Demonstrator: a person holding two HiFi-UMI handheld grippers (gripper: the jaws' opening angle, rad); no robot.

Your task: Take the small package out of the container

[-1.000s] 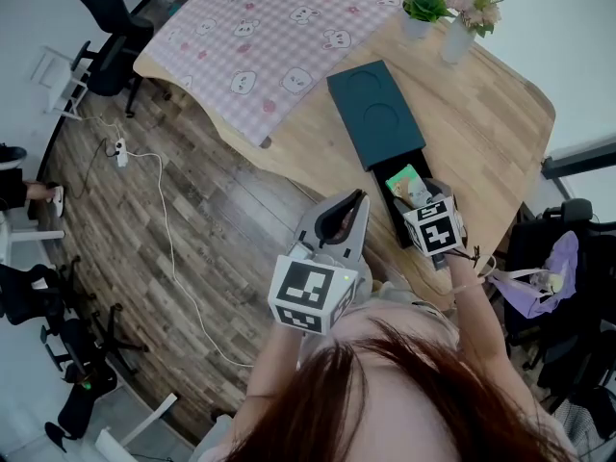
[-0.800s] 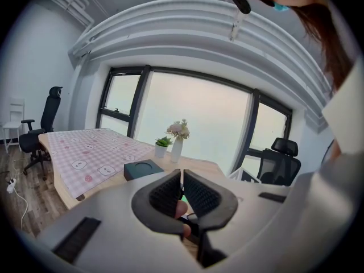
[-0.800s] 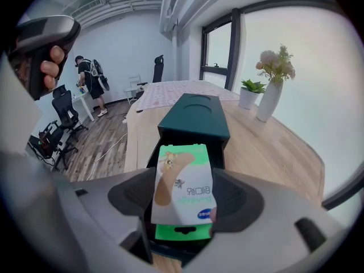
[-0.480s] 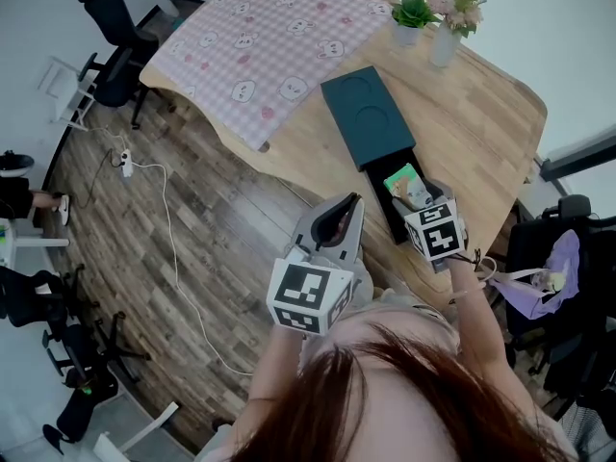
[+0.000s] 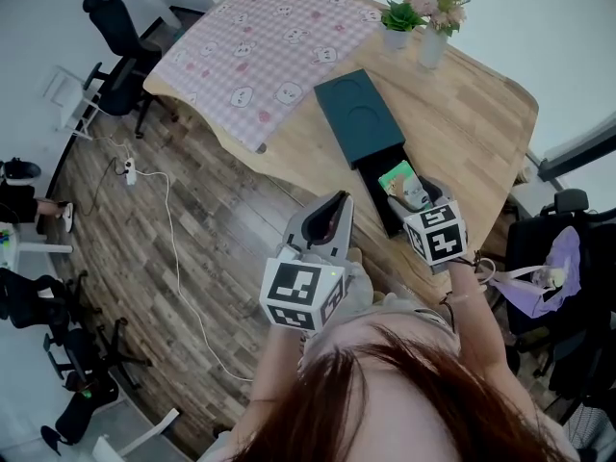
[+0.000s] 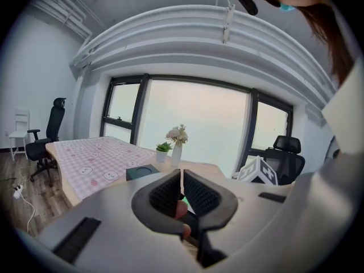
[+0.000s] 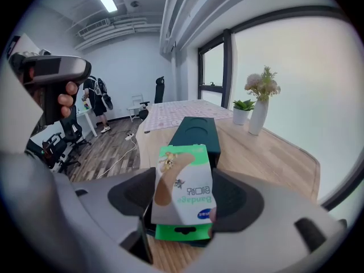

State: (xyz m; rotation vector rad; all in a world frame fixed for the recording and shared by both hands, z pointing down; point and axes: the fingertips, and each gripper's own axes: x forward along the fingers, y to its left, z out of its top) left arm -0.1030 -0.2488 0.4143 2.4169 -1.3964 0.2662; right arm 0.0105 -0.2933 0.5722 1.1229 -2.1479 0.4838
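Observation:
A green and white bandage package (image 7: 185, 195) stands upright between the pads of my right gripper (image 7: 185, 202), which is shut on it. In the head view the package (image 5: 397, 178) hangs just over the pulled-out drawer (image 5: 382, 204) of the dark teal container (image 5: 358, 115), with the right gripper (image 5: 416, 194) at the drawer's near end. The container (image 7: 196, 131) lies straight ahead of the right jaws on the wooden table. My left gripper (image 5: 332, 208) hovers off the table's near edge, above the floor, shut with nothing in it (image 6: 181, 181).
A pink checkered cloth (image 5: 269, 46) covers the table's far left part. A small potted plant (image 5: 396, 19) and a vase of flowers (image 5: 432, 29) stand at the far edge. Office chairs (image 5: 114, 29) and a cable (image 5: 168, 229) are on the floor at left.
The head view has drifted slightly. The right gripper keeps the package over the drawer, and the left gripper stays shut in much the same place.

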